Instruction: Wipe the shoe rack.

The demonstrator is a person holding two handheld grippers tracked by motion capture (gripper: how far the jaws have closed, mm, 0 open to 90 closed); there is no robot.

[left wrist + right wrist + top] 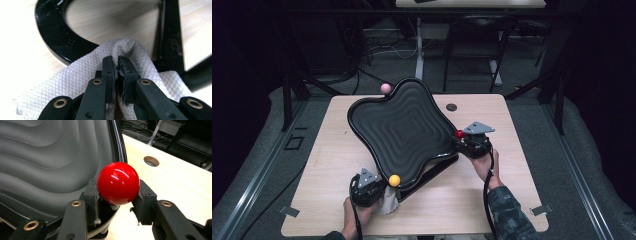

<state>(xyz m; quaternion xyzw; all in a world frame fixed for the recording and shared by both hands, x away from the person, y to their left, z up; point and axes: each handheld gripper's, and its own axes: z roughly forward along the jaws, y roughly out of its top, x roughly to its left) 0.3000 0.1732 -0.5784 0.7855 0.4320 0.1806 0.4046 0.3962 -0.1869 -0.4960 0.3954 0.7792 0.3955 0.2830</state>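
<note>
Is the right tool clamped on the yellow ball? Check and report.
No: in the right gripper view the right tool grips the red ball at the black tray's rim.

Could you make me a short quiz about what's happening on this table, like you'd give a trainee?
1. True or false: the right claw is closed on the red ball at the edge of the black wavy tray.
2. What does the left claw pinch?
A. the yellow ball
B. a white cloth
C. a cable
3. Fill in: the pink ball sits at the tray's ____ edge in the high view, far or near?

Key
1. True: its jaws press on both sides of the ball.
2. B: the cloth is bunched between the shut jaws, beside the tray's black base.
3. Far.
</note>
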